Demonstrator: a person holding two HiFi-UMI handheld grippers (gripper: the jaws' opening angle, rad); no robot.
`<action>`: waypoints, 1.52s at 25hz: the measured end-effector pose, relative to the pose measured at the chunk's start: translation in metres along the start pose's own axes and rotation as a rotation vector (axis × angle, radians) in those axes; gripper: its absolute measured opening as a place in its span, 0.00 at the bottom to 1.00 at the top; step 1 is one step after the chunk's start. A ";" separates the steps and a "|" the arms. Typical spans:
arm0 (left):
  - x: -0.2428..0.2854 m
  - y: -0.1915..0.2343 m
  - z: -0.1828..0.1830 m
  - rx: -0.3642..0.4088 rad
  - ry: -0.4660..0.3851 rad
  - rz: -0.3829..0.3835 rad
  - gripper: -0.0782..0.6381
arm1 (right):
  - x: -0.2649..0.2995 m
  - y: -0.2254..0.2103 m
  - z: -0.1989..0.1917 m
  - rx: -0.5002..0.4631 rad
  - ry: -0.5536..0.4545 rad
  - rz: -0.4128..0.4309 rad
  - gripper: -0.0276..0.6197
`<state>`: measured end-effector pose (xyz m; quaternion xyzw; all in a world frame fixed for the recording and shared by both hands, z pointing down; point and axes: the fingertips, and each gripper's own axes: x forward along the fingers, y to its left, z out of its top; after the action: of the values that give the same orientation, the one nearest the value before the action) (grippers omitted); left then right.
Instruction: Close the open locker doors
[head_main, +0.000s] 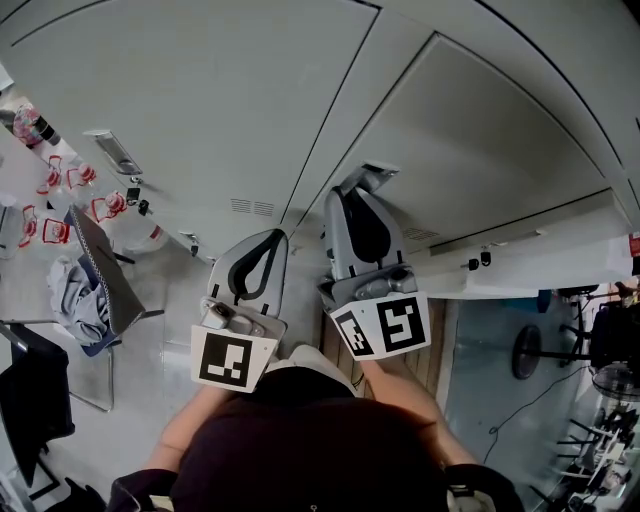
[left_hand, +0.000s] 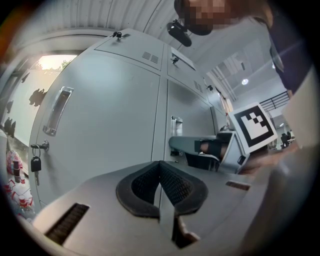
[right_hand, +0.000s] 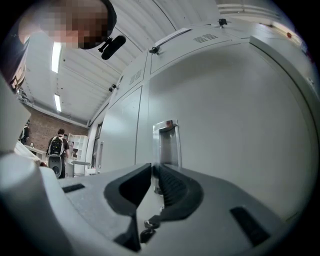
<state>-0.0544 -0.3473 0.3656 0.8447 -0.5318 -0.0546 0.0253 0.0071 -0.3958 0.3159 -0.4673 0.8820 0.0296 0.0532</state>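
Note:
A bank of grey locker doors (head_main: 230, 110) fills the head view. My right gripper (head_main: 352, 192) reaches up to a chrome recessed handle (head_main: 377, 172) on the middle door. In the right gripper view its tips (right_hand: 152, 166) stand a narrow gap apart at the foot of that handle (right_hand: 166, 137), and I cannot see the pads pressing on it. My left gripper (head_main: 268, 240) hangs lower and further left, shut and empty, its pads (left_hand: 172, 182) meeting in front of the seam between two doors. From there the right gripper (left_hand: 172, 145) shows beside the handle (left_hand: 176, 122).
The left door has a long handle (left_hand: 55, 111) and a key hanging in its lock (left_hand: 35, 162). A paler panel with a lock (head_main: 480, 260) shows at the right. A dark chair (head_main: 105, 270) and fans (head_main: 530, 350) stand on the floor. A person with a backpack (right_hand: 56, 145) stands far off.

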 end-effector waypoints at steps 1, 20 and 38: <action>0.000 -0.001 0.000 0.001 0.000 0.000 0.11 | 0.001 -0.001 -0.001 0.001 0.003 -0.002 0.12; -0.044 -0.039 0.026 0.046 -0.059 0.021 0.11 | -0.029 -0.010 0.000 0.037 0.069 -0.092 0.14; -0.044 -0.180 0.025 0.159 -0.046 -0.063 0.11 | -0.258 -0.083 0.024 -0.127 0.055 -0.286 0.04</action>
<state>0.0851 -0.2292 0.3254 0.8590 -0.5079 -0.0325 -0.0557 0.2212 -0.2286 0.3234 -0.5911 0.8040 0.0646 0.0032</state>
